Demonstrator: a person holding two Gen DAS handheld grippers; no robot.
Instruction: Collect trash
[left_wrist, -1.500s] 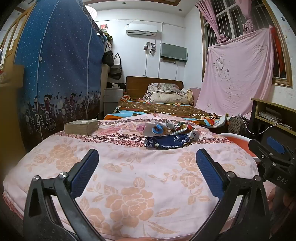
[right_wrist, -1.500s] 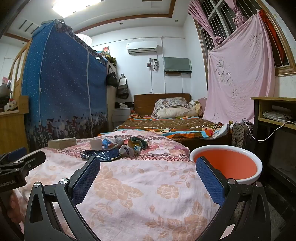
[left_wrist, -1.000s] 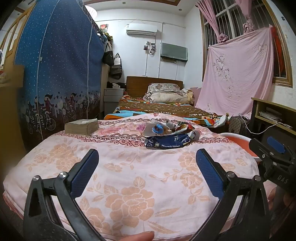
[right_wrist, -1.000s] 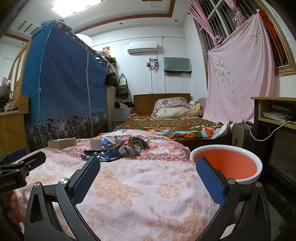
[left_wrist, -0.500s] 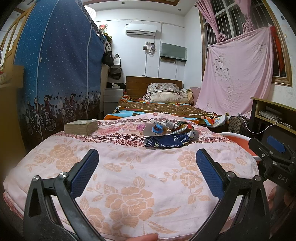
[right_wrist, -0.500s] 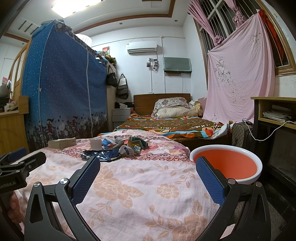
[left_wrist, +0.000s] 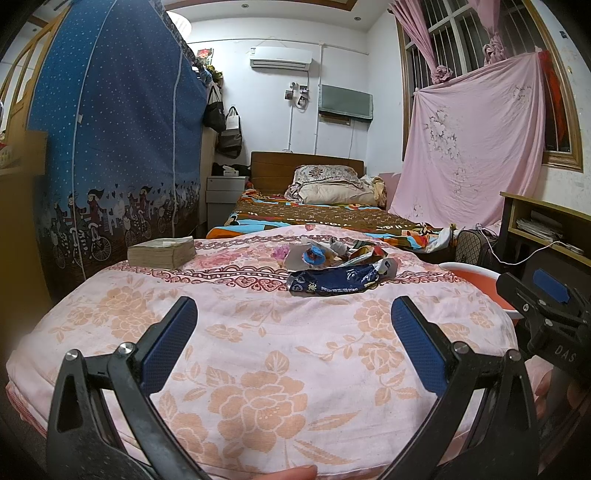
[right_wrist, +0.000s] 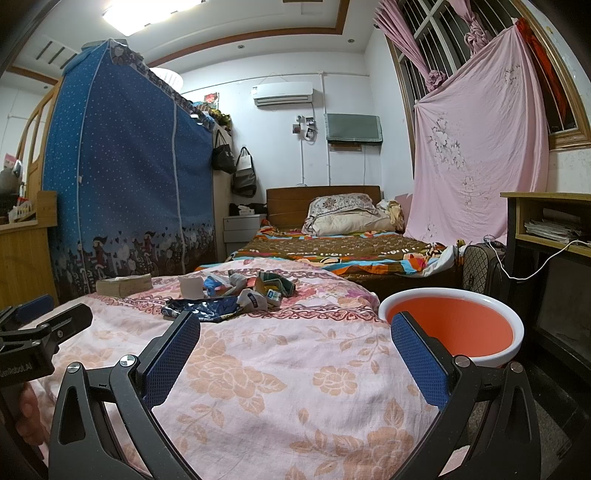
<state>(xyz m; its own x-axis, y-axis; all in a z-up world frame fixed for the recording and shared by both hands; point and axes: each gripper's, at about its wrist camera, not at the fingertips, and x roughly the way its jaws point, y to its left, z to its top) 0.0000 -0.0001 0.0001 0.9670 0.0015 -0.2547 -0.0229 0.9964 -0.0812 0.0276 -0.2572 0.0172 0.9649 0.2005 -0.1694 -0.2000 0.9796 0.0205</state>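
Observation:
A heap of wrappers and scraps (left_wrist: 332, 258) (right_wrist: 251, 288) lies on the far part of a pink flowered bedspread (left_wrist: 258, 350) (right_wrist: 277, 369). A dark blue foil wrapper (left_wrist: 334, 282) (right_wrist: 203, 308) is the nearest piece of the heap. An orange basin with a white rim (right_wrist: 454, 325) (left_wrist: 472, 275) stands off the bed's right side. My left gripper (left_wrist: 293, 345) is open above the near edge of the bed, well short of the heap. My right gripper (right_wrist: 295, 347) is open too, nothing between its fingers, with the basin just beyond its right finger.
A thick worn book (left_wrist: 161, 252) (right_wrist: 123, 285) lies at the bed's far left. A blue cloth wardrobe (left_wrist: 110, 147) stands to the left, a second bed (left_wrist: 321, 218) behind. A desk (right_wrist: 546, 229) and a checked bag (right_wrist: 480, 271) are on the right.
Almost nothing moved. A fingertip now shows at the bottom edge of the left wrist view.

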